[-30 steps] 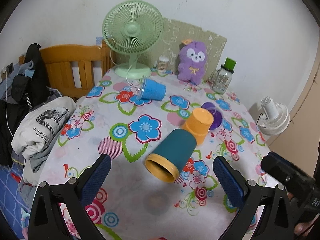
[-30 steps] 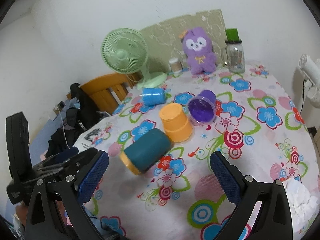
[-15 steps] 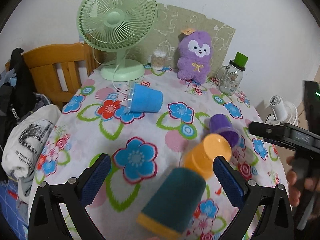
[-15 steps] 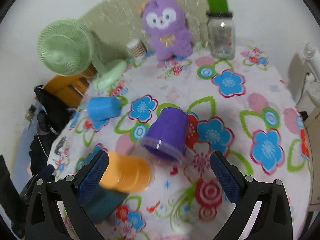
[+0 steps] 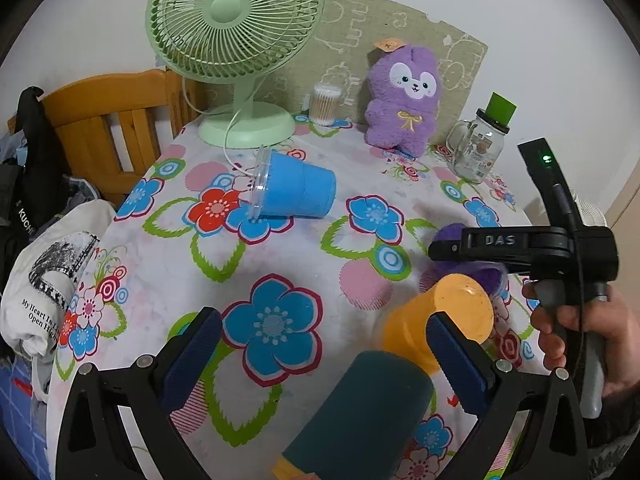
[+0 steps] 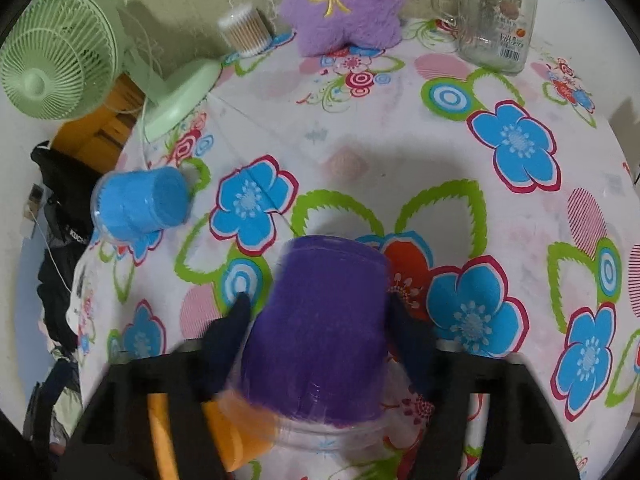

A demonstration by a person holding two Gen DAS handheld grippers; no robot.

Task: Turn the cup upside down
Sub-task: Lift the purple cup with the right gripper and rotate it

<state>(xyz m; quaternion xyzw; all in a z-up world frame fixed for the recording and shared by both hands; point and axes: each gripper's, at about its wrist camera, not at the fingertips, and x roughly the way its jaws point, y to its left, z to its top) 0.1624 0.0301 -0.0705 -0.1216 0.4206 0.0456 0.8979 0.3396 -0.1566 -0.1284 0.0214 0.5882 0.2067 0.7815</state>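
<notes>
Since half a second ago the right gripper (image 6: 320, 312) has closed in from open and now clamps the purple cup (image 6: 324, 328) between its fingers, base pointing away, while the left gripper (image 5: 324, 360) stays spread wide, the teal cup (image 5: 360, 412) lying between its fingers.

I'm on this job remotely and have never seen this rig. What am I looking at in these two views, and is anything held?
No robot arm: a person carries a handheld two-finger gripper in each hand, with a fisheye camera on each looking along its fingers. In the left view, the left gripper is open over the floral table, above a teal cup and an orange cup; a blue cup lies on its side near the fan. The right view shows the right gripper with its fingers on either side of the purple cup, apparently gripping it, though motion blur leaves contact unclear.
</notes>
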